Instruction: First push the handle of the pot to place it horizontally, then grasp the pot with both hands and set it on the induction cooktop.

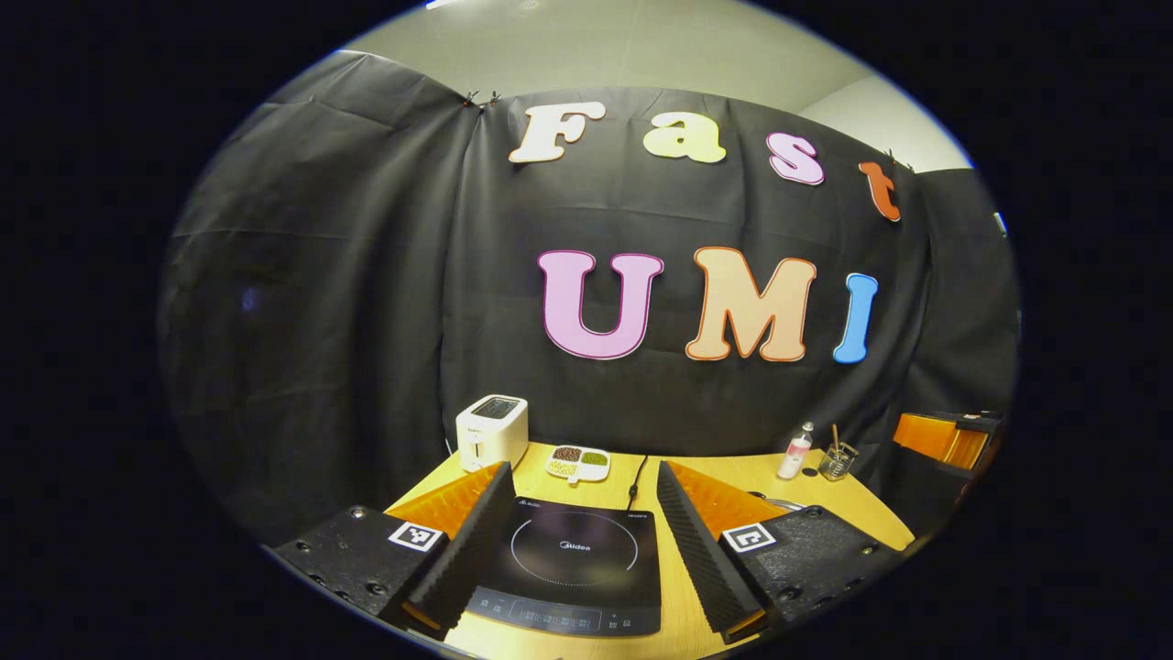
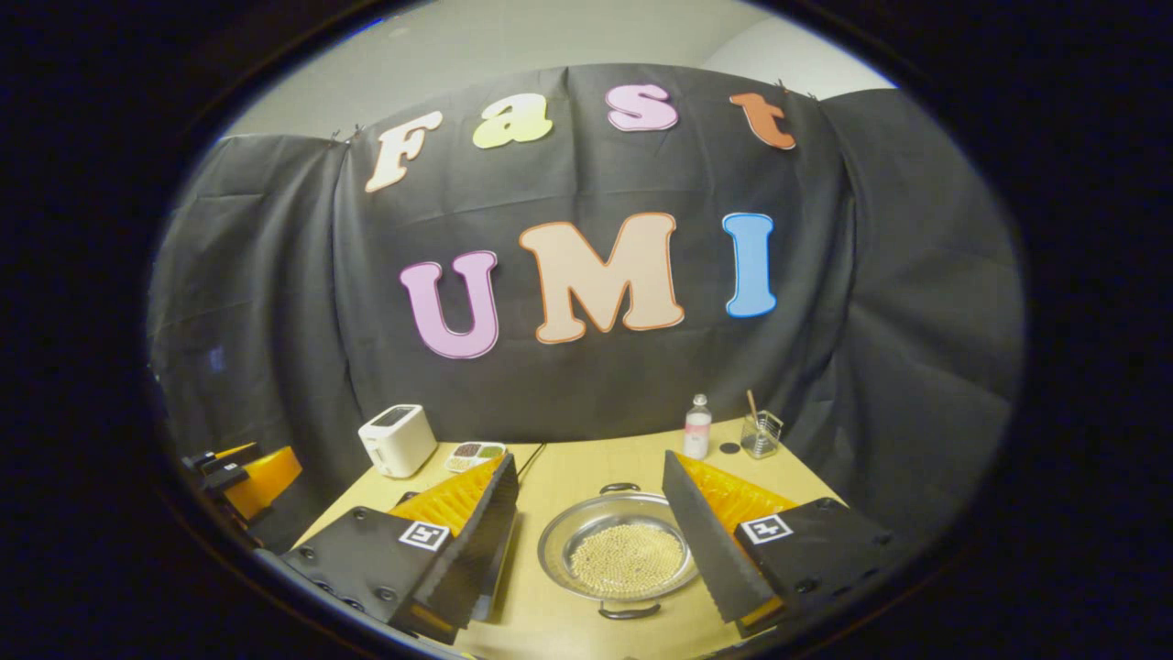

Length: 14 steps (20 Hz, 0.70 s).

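Observation:
A shallow metal pot [image 2: 616, 550] holding small pale beads sits on the wooden table [image 2: 586, 467]. One of its loop handles [image 2: 619, 488] points to the far side and the other [image 2: 629, 610] to the near side. My right gripper [image 2: 588, 461] hovers open above the pot with nothing between its fingers. A black induction cooktop [image 1: 568, 559] lies below my left gripper [image 1: 583, 469], which is open and empty. A sliver of the pot's rim [image 1: 781, 503] shows beside the left gripper's right finger. The left gripper [image 2: 247, 477] also appears at the far left of the right gripper view.
At the back of the table stand a white toaster [image 1: 492, 429], a divided dish of beans [image 1: 578, 462], a small bottle [image 2: 697, 427] and a glass with a stick [image 2: 761, 433]. The cooktop's cord [image 1: 635, 481] runs toward the wall. The right gripper [image 1: 944, 440] shows at far right.

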Motion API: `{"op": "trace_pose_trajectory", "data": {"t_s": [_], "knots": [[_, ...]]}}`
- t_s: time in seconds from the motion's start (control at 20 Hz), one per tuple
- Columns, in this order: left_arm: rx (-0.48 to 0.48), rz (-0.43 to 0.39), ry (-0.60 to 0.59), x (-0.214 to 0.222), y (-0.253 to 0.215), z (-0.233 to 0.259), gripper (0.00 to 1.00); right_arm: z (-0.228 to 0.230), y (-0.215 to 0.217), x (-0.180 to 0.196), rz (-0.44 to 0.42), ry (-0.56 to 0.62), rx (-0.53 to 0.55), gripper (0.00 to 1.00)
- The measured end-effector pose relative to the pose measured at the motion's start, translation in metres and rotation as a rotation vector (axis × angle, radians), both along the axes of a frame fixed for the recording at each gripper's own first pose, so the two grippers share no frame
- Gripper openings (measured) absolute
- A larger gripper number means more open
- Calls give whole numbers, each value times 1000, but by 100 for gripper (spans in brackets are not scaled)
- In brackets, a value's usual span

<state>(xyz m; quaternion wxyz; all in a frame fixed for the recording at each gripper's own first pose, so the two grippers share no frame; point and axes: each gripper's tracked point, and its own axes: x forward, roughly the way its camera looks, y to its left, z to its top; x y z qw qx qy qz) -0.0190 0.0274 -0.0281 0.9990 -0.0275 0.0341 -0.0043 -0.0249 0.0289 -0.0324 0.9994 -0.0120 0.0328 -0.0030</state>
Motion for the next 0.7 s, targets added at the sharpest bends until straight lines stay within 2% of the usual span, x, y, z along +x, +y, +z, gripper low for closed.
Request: {"op": "trace_pose_trajectory", "data": {"t_s": [0.15, 0.2, 0.25, 0.35, 0.4, 0.45, 0.65, 0.7], "knots": [[1, 4, 9, -3, 3, -3, 92, -5, 2, -3, 8, 16, -8, 99], [-1, 5, 13, -4, 5, -4, 92, -7, 3, -4, 13, 23, -7, 95], [-4, 6, 17, -5, 5, -6, 92, -9, 4, -5, 20, 29, -4, 99], [-11, 7, 21, -6, 6, -7, 95, -14, 4, -8, 25, 46, 6, 99], [-9, 9, 23, -7, 8, -8, 95, -16, 2, -8, 22, 50, 6, 92], [-6, 12, 24, -9, 9, -8, 92, -17, 1, -8, 21, 52, 5, 91], [7, 16, 23, -12, 10, -8, 92, -19, 0, -13, 23, 46, 11, 63], [8, 16, 25, -12, 9, -7, 95, -21, 0, -14, 25, 48, 14, 61]]}}
